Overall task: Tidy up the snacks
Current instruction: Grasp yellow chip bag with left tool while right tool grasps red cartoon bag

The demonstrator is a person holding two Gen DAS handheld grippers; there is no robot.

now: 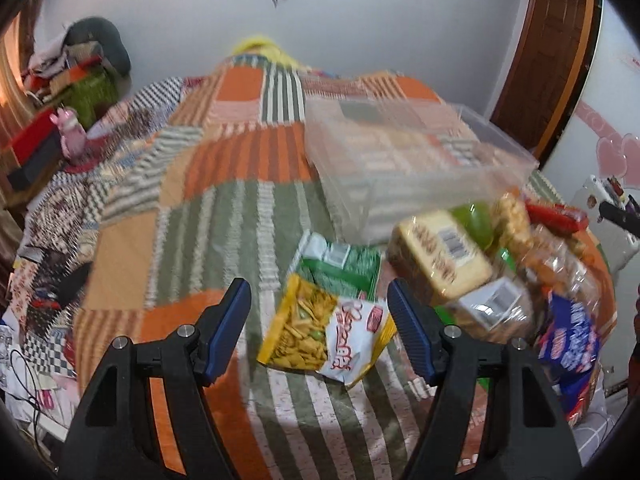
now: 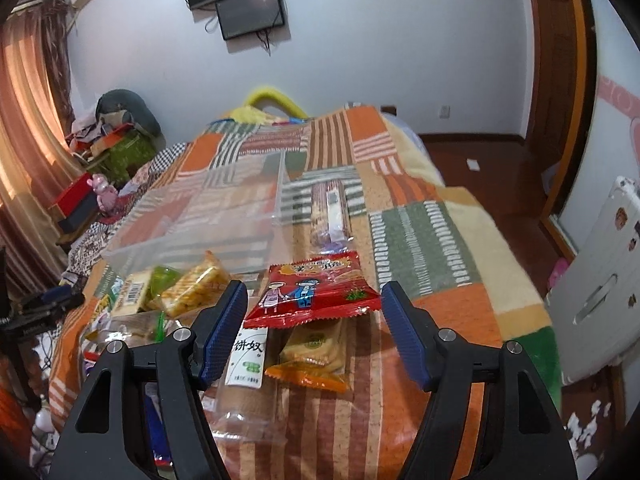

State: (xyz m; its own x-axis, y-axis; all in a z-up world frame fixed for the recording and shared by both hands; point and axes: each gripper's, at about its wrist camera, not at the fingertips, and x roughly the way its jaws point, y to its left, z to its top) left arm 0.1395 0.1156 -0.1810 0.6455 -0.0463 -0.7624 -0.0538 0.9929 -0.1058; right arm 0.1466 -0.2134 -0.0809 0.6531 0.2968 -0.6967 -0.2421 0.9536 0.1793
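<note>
Over the bed, left tool (image 1: 318, 306) agape, right tool (image 2: 312, 306) agape, snack pile (image 1: 500, 264) blurred, clear bin (image 1: 400, 152) smeared.

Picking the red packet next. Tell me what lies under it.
Under the red packet: an orange biscuit packet and a clear white-labelled sleeve, both poking out beneath its near edge. Their far ends are covered.

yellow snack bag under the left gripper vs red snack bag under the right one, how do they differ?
The yellow bag has a clear window showing yellow sticks and a white printed end; the red bag is opaque, with two cartoon figures. The yellow bag lies partly on a green packet; the red bag rests on top of an orange packet. Both are sealed and lie on the bedspread, between open jaws, untouched.
</note>
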